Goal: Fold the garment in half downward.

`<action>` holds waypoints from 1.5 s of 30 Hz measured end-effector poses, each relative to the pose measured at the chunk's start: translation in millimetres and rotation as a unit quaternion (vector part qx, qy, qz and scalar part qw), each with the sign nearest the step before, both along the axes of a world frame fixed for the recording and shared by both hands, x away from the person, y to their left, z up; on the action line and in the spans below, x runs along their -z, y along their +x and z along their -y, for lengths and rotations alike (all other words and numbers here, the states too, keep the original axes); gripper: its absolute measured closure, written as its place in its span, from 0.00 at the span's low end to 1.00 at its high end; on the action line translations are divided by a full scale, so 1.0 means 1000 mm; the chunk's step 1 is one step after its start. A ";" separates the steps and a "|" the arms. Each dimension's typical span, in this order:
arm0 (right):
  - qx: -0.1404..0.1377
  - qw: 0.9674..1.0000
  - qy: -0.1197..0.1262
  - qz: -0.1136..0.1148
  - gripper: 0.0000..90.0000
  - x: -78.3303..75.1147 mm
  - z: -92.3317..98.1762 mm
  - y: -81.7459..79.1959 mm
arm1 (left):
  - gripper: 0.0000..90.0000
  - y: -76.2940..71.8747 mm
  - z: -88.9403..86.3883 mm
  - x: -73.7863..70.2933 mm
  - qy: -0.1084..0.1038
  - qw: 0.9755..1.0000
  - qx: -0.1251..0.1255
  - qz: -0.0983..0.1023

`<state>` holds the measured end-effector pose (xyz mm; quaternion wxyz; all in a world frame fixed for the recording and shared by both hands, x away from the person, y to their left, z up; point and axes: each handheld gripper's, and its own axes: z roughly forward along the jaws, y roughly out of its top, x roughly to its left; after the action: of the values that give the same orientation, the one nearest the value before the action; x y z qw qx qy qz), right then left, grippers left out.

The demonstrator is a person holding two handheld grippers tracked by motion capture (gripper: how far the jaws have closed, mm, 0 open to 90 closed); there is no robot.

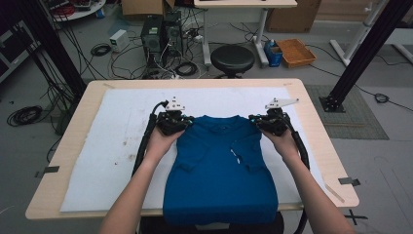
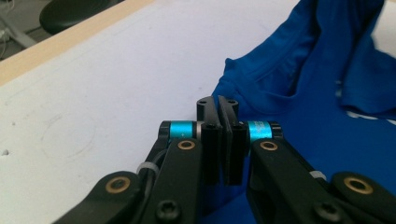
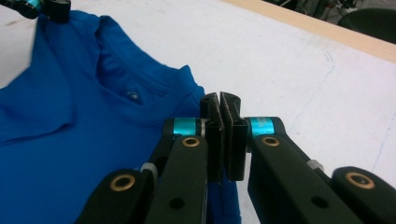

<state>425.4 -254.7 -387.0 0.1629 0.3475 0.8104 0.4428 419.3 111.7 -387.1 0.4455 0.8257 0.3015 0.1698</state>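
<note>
Centre of the high view: one blue T-shirt (image 1: pixel 219 170) lies on the white sheet (image 1: pixel 112 146) covering the table (image 1: pixel 68 126), hem hanging over the near edge. Two grippers: the left gripper (image 1: pixel 182 122) is clamped on one shoulder, the right gripper (image 1: pixel 258 121) on the other. The left gripper view shows jaws pressed together with fabric bunched at them; the right gripper view adds the collar, and the left gripper (image 3: pixel 46 7) in its upper-left corner. One black stool (image 1: pixel 232 58) stands beyond the table.
</note>
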 end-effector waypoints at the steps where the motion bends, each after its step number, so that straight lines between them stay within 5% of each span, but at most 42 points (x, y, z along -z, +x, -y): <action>1: -0.002 1.000 0.005 0.004 0.99 -0.001 0.001 -0.006 | 0.98 -0.005 0.000 -0.001 0.000 1.000 0.004 0.003; 6: -0.014 0.999 0.026 0.016 0.99 -0.004 0.005 -0.042 | 0.98 -0.037 -0.003 -0.004 -0.006 0.999 0.031 0.015; 15: -0.022 0.999 0.008 0.032 0.99 0.003 0.011 -0.114 | 0.98 -0.107 -0.001 -0.002 0.007 0.996 0.084 0.035; 21: -0.036 0.999 0.002 0.020 0.99 0.012 0.017 -0.155 | 0.98 -0.138 -0.004 0.011 0.016 0.994 0.107 0.029; 25: -0.054 0.998 -0.021 0.017 0.99 0.018 0.015 -0.177 | 0.98 -0.158 -0.004 0.019 0.042 0.991 0.127 0.029; 29: -0.068 0.997 -0.040 0.010 0.99 0.026 0.012 -0.193 | 0.97 -0.176 -0.001 0.026 0.075 0.986 0.145 0.028; 35: -0.081 0.995 -0.063 -0.005 0.98 0.033 0.012 -0.209 | 0.94 -0.189 -0.001 0.036 0.097 0.983 0.158 0.013; 40: -0.077 0.995 -0.065 -0.007 0.94 0.033 0.019 -0.215 | 0.82 -0.193 -0.002 0.040 0.094 0.982 0.166 -0.002; 43: -0.053 0.997 -0.051 0.002 0.89 0.027 0.027 -0.209 | 0.75 -0.193 -0.002 0.037 0.084 0.984 0.158 0.002; 45: -0.034 0.999 -0.039 0.006 0.83 0.023 0.032 -0.200 | 0.72 -0.187 -0.004 0.033 0.069 0.989 0.131 0.012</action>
<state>225.3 -286.3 -410.4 0.1660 0.3108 0.8371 0.4184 232.6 115.9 -419.8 0.4095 0.8848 0.1731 0.1398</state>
